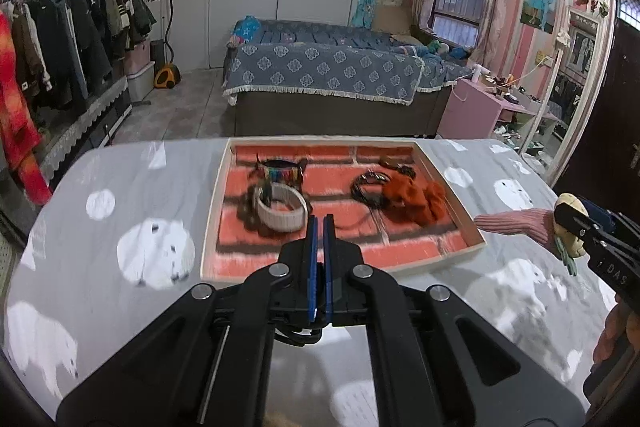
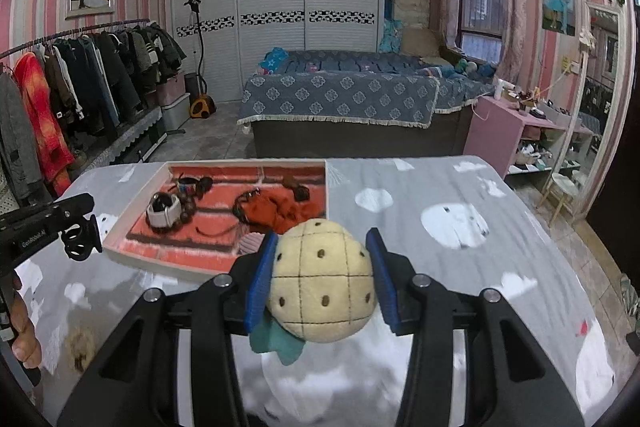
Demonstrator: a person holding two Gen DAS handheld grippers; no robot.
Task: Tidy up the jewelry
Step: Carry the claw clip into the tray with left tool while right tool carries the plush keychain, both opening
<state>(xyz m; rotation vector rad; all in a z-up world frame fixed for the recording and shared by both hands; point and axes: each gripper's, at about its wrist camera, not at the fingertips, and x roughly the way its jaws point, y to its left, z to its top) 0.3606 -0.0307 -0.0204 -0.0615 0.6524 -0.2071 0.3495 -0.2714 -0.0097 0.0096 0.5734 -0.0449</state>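
in the left wrist view, the left gripper is above the table, and its two blue fingers are clenched together with nothing visible between them. just behind its tips is a shallow tray with a red brick pattern inside. in the tray lie a white band, a colourful bracelet behind it, a black bracelet more to the right, and an orange scrunchie touching the black one. at the right edge of this view the right gripper comes in from the side. it is grasping a cream plush pineapple, and a pink knitted part sticks out of it toward the tray, above the table and just beside the tray's right corner.

in the right wrist view, the right gripper has its blue fingers on both sides of the plush pineapple and they press on it. the green leaves of the toy hang below. the toy is in the air over the table, to the right of the near corner of the tray. the white band, the black bracelet and the orange scrunchie are inside the tray. the left gripper shows at the left edge; from here i cannot tell how its fingers stand. a hand holds its handle below.
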